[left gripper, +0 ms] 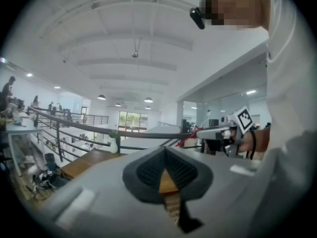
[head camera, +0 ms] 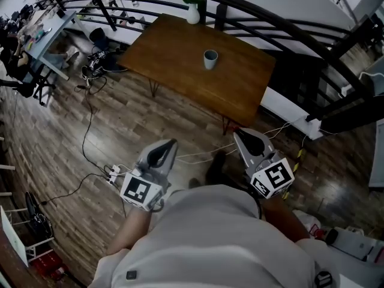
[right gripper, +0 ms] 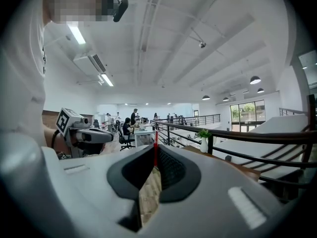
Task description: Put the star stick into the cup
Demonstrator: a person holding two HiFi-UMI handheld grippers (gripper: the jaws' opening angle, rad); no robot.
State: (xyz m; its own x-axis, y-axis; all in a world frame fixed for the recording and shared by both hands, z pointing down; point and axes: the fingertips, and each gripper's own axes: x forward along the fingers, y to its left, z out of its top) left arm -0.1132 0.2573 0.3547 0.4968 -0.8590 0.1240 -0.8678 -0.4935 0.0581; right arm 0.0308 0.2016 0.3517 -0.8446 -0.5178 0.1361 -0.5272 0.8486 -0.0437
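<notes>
While the cup (head camera: pixel 210 59) stood on the table (head camera: pixel 174 71), seemingly empty, insertion was not yet done | right gripper (right gripper: pixel 155 148) pinched the star stick (right gripper: pixel 155 138), well apart from the cup | left gripper (left gripper: pixel 166 149) pressed together on nothing, equally far from the cup | remaining: carry, insert

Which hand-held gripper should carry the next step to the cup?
Right. The right hand-held gripper is shut on the star stick. The left hand-held gripper is shut on nothing. The cup stands upright on the table ahead.
</notes>
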